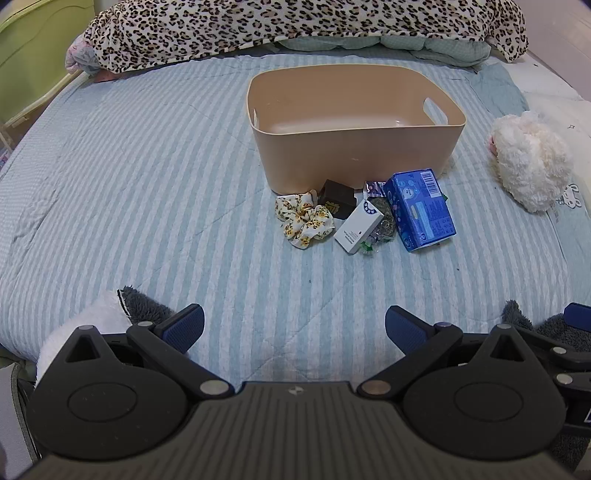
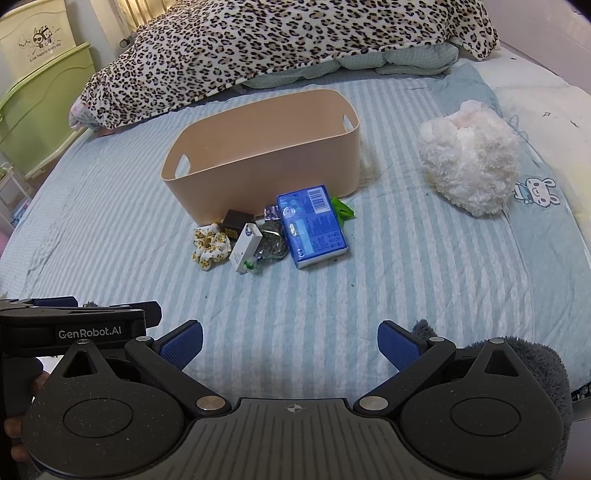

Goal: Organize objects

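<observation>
A tan plastic bin (image 1: 354,155) (image 2: 266,155) stands empty on the striped bed. In front of it lies a cluster: a floral scrunchie (image 1: 304,219) (image 2: 210,247), a dark brown box (image 1: 337,203) (image 2: 236,221), a white box (image 1: 358,229) (image 2: 244,247), a dark foil packet (image 1: 384,219) (image 2: 272,242), a blue tissue pack (image 1: 421,208) (image 2: 314,225) and a green wrapper (image 2: 342,210). My left gripper (image 1: 294,326) is open and empty, well short of the cluster. My right gripper (image 2: 290,343) is open and empty, beside the left one.
A white fluffy plush (image 1: 528,158) (image 2: 469,162) lies to the right of the bin. A leopard-print blanket (image 1: 295,26) (image 2: 280,40) is heaped at the far side. Grey fleece (image 2: 517,369) lies under the grippers. A green cabinet (image 2: 40,107) stands at left.
</observation>
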`<state>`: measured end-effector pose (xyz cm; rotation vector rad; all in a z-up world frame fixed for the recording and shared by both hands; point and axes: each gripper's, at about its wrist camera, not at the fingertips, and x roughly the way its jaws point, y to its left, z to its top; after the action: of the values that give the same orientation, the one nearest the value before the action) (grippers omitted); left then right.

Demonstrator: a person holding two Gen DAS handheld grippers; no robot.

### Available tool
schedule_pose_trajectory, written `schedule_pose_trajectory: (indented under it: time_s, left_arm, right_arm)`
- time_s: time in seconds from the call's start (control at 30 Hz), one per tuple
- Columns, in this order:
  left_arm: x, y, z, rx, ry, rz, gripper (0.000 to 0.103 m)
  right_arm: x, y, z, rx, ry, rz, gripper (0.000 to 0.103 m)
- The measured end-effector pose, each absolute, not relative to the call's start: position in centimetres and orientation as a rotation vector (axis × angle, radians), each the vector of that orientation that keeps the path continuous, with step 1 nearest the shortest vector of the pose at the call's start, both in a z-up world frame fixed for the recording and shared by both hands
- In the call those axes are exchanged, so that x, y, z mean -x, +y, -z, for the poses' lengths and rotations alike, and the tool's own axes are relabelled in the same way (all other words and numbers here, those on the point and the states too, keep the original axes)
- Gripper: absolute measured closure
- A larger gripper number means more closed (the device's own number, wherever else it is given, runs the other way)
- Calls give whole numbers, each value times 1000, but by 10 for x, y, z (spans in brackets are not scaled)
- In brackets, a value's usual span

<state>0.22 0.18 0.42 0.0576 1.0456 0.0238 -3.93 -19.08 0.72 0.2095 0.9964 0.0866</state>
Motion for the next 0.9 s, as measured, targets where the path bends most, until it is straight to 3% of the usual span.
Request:
schedule_pose_trajectory:
  time_s: [0.9]
  left_arm:
    - [-4, 6, -3, -58, 1041, -27, 0]
  right_arm:
    - [34, -193, -7, -191, 992, -77, 1]
